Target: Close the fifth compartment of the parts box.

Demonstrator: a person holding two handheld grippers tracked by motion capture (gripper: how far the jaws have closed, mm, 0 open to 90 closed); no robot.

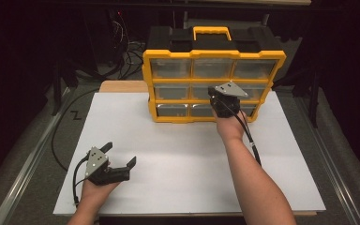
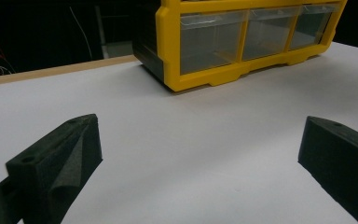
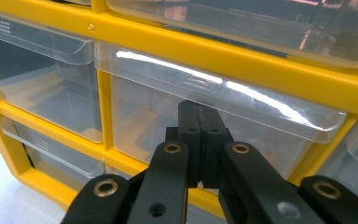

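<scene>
Here, a white board [image 1: 178, 154] carries the yellow organizer [image 1: 213, 84] amid darkness.

Drawer cabinet [image 1: 213, 84] stands at the far edge of the table [image 1: 178, 140].
The right gripper [image 1: 225, 104] sits against the cabinet's front, at the middle drawer [image 3: 214, 112]; the left gripper [image 1: 117, 161] lies near the front left, well apart.

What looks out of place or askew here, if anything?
Nothing stands out. The yellow drawer cabinet stands upright on the white board, its clear drawers pushed in. The right gripper is shut at a middle drawer; the left gripper rests open.
</scene>
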